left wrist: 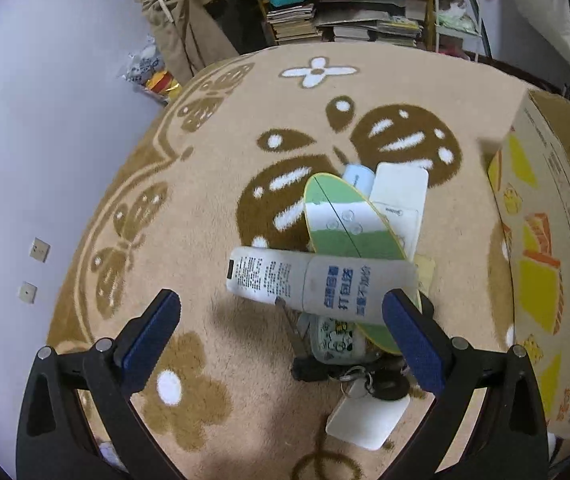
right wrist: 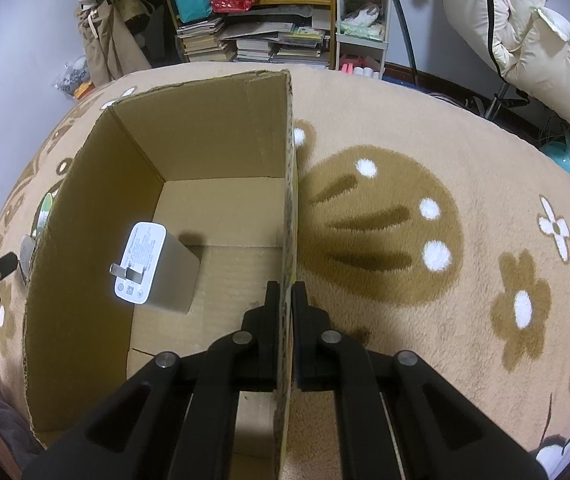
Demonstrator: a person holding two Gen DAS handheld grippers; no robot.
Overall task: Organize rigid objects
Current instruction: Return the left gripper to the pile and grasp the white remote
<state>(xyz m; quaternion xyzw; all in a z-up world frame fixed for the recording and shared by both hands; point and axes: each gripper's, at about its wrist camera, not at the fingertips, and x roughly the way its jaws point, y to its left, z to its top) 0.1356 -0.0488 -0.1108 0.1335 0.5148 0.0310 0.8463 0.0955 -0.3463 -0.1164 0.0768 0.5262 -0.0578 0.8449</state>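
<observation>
Your left gripper (left wrist: pixel 281 334) has blue pads (left wrist: pixel 149 340) on black arms. Beige carpet (left wrist: pixel 189 208), brown flower and butterfly patterns with white dots. Green-and-white striped oval board (left wrist: pixel 345 220), yellow rim. White tube (left wrist: pixel 317 282), blue print. Plain brown cardboard box (right wrist: pixel 213 208), white charger (right wrist: pixel 153 268) inside.

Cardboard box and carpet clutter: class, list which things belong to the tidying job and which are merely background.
Job:
brown cardboard box
white plug-in charger
grey-white printed tube
green-and-white striped oval board
white flat remote
black keys

Background:
stacked books
beige padded coat
flower-patterned carpet
</observation>
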